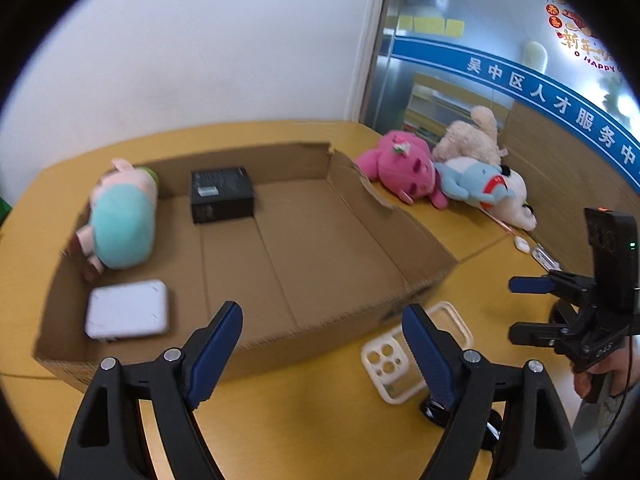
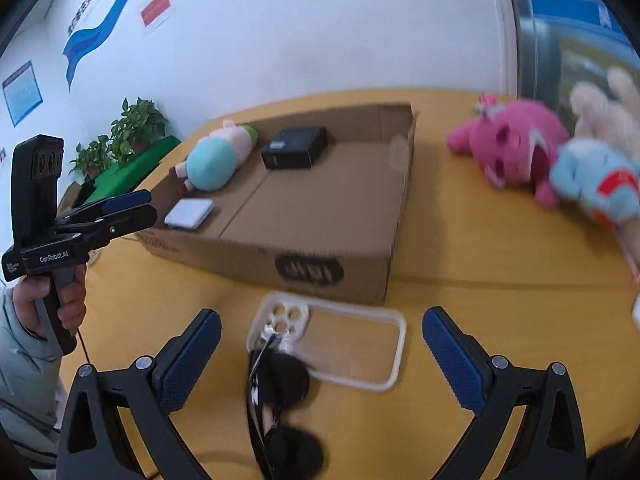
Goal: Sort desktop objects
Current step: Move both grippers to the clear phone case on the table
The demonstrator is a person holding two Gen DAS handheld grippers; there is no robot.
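Observation:
A shallow cardboard box (image 1: pixel 352 304) (image 2: pixel 320 248) lies on the yellow table. In it are a pig plush in teal (image 1: pixel 120 224) (image 2: pixel 212 160), a black box (image 1: pixel 222 196) (image 2: pixel 294 148) and a white flat device (image 1: pixel 128 314) (image 2: pixel 189 213). My left gripper (image 1: pixel 324 344) is open and empty over the box's near wall. My right gripper (image 2: pixel 320 356) is open above a clear phone case (image 2: pixel 340 344) (image 1: pixel 404 356) and black sunglasses (image 2: pixel 280 408) (image 1: pixel 440 412). The pink (image 1: pixel 400 168) (image 2: pixel 512 148), blue (image 1: pixel 468 182) (image 2: pixel 592 184) and beige (image 1: pixel 468 138) plushes lie right of the box.
A white plush (image 1: pixel 516 200) lies with the others. A small white item (image 1: pixel 522 244) and a pen-like item (image 1: pixel 544 258) lie on the table at right. Potted plants (image 2: pixel 124 136) stand beyond the table's left edge. A wall is behind.

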